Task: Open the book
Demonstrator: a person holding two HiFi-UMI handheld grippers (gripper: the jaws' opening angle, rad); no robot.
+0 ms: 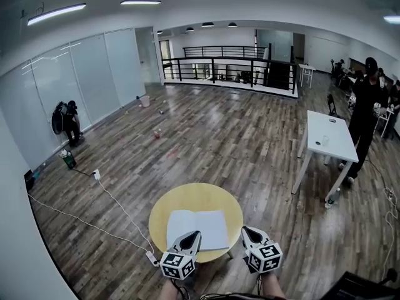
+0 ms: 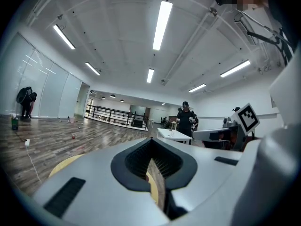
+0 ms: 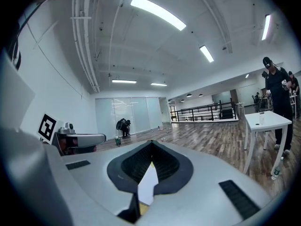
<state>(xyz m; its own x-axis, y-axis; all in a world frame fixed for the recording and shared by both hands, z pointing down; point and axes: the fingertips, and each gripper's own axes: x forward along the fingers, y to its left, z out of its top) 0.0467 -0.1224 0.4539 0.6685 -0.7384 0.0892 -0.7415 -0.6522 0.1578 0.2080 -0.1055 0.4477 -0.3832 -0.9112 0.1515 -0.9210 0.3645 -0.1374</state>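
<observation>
- While both tools hang at the near rim of a round yellow table (image 1: pixel 187 195), open wood floor (image 1: pixel 219 136) stretches ahead to a black railing (image 1: pixel 228 67) at the far edge of the room.
- To the right, well apart from the round table, stands a white rectangular table (image 1: pixel 328 139) with a person in black (image 1: pixel 365 105) beside it; at the left, another person (image 1: pixel 67 122) crouches against the glass wall.
- A white cable and power strip (image 1: pixel 151 255) lie on the floor just left of the round table.
- Left gripper (image 1: pixel 195 235): in its own view its jaws (image 2: pixel 151 139) meet at the tip, clenched on nothing; from the head view the tip sits over the book's near edge.
- Right gripper (image 1: pixel 245 229): its jaws (image 3: pixel 151 142) are likewise pressed together and empty, the tip just off the book's near right corner.
- Neither tool can be seen touching the book.
- The book (image 1: pixel 197 229) lies flat on the near half of the round table, a wide white spread facing up, well inside the rim on the far side.
</observation>
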